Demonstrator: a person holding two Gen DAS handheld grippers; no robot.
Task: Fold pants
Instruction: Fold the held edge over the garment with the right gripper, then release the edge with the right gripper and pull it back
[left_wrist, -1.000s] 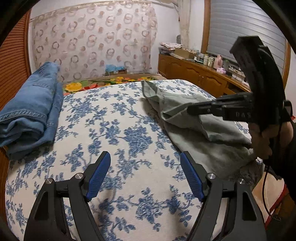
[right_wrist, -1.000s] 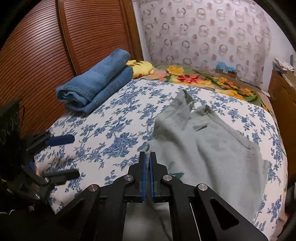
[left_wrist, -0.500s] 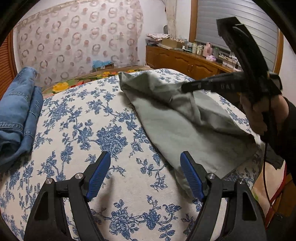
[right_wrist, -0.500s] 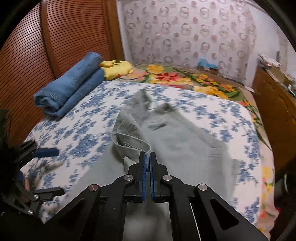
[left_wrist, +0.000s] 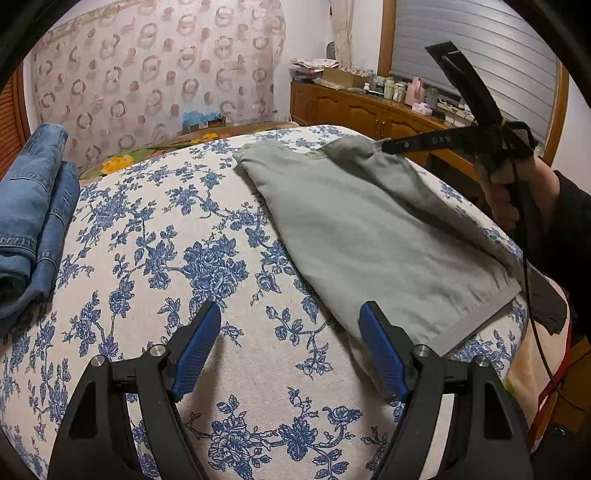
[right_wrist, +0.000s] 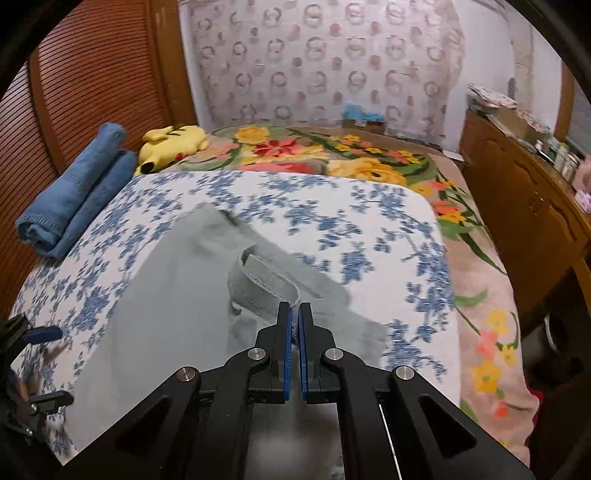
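Grey-green pants (left_wrist: 369, 236) lie on the blue-flowered bed cover (left_wrist: 166, 258), partly folded over. My right gripper (right_wrist: 294, 317) is shut on the hem of a pant leg (right_wrist: 262, 288) and holds it lifted above the lower layer; it also shows in the left wrist view (left_wrist: 384, 147) at the pants' far end. My left gripper (left_wrist: 290, 343) is open and empty, low over the cover, with its right finger (left_wrist: 384, 354) next to the near hem of the pants. It appears at the left edge of the right wrist view (right_wrist: 40, 365).
Folded blue jeans (left_wrist: 29, 221) lie at the bed's left side, next to a yellow plush toy (right_wrist: 171, 146). A flowered blanket (right_wrist: 332, 155) covers the far end. A wooden cabinet (left_wrist: 369, 110) with clutter runs along the right. A slatted wooden wall (right_wrist: 92, 74) stands left.
My right gripper has carried the pant leg away across the pants toward their far end, laying the fabric flatter. My left gripper stays open and has shifted slightly toward the pants' near hem.
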